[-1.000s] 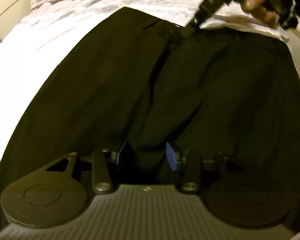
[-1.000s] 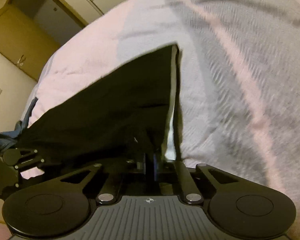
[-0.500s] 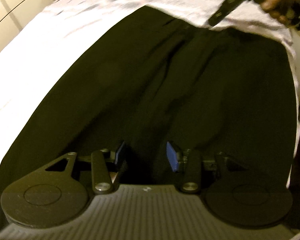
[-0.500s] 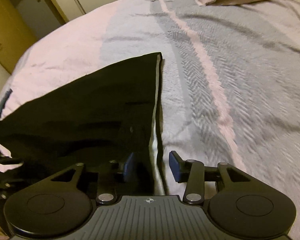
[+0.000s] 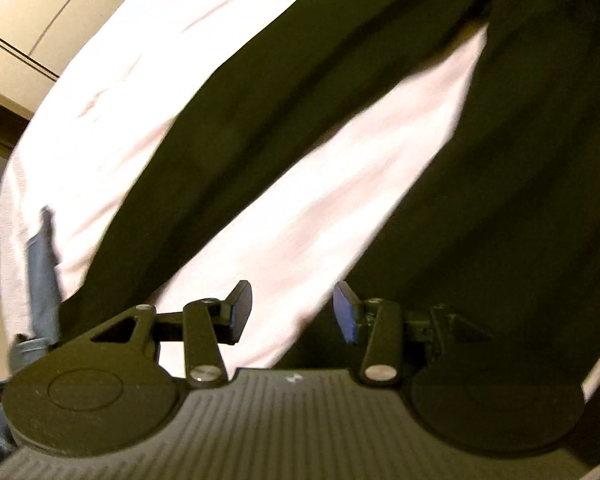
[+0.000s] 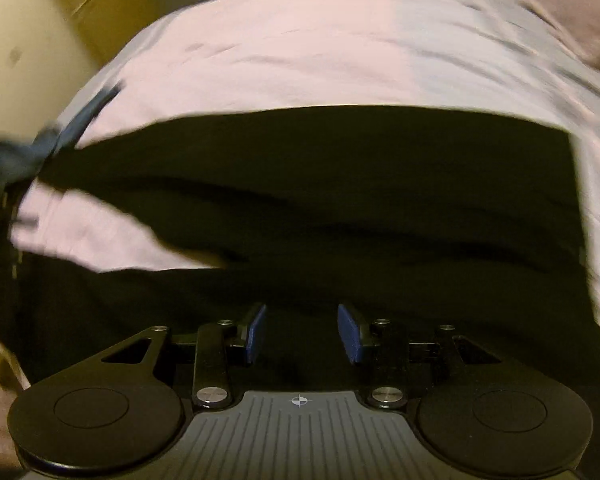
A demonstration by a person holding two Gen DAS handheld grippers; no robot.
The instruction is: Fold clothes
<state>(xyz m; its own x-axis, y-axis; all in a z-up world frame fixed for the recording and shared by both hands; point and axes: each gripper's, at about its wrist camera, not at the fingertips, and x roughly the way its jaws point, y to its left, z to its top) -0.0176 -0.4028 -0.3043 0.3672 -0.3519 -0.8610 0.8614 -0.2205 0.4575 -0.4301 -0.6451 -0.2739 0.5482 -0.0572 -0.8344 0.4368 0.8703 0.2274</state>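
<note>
Bed [image 6: 300, 52]: pale pink-and-grey cover fills the upper half of the right wrist view and the upper left of the left wrist view.
Trousers [image 6: 320, 200]: black, spread flat on the bed, across the middle of the right view; in the left view [image 5: 520, 180] two legs fork from the upper right, with a bright wedge of cover between them.
Denim garment [image 5: 40, 272]: blue, at the left edge, beside the bed.
Left gripper [image 5: 292, 312]: jaws partly apart, nothing between them, over the cover wedge.
Right gripper [image 6: 302, 334]: jaws partly apart, holding nothing, over the black cloth.
</note>
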